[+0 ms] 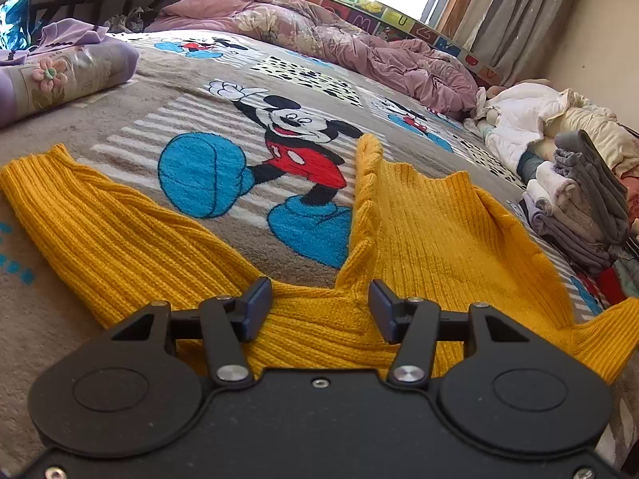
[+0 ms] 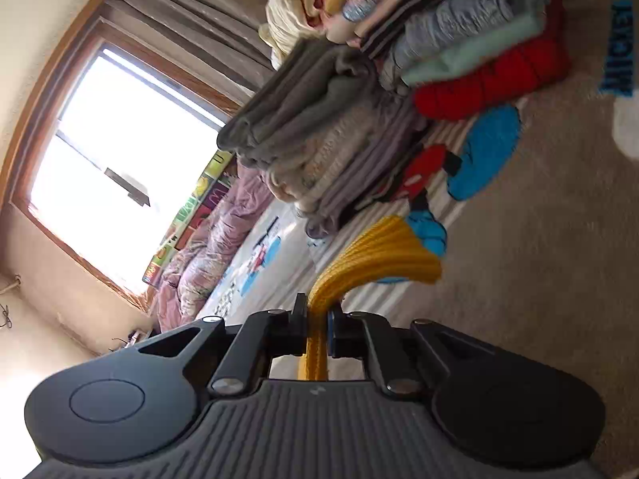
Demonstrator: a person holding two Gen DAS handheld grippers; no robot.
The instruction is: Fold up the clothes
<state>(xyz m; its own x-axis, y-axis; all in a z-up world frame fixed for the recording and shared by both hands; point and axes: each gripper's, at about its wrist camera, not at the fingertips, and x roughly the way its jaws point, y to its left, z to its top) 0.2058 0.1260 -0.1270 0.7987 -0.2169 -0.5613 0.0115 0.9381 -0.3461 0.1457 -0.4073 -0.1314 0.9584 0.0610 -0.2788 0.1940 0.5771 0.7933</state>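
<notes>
Your left gripper (image 1: 319,307) body hides the yellow sweater (image 1: 419,219) at the lower middle of its frame. In the right wrist view, the folded stack (image 2: 459,40) runs off the top edge, and the blanket lettering (image 2: 619,52) at upper right is cut off.

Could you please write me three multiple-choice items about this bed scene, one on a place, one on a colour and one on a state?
1. Where does the yellow sweater lie?
A. on the cartoon-mouse blanket
B. on the desk
C. on the folded clothes stack

2. What colour is the rumpled duvet by the window?
A. green
B. pinkish purple
C. black

3. How is the right tool set?
A. open, empty
B. shut on the pillow
C. shut on yellow knit

Answers: 1 A, the knit spreads across the printed blanket under the open left tool. 2 B, its folds show mauve pink. 3 C, a ribbed yellow strip runs between its closed jaws.
</notes>
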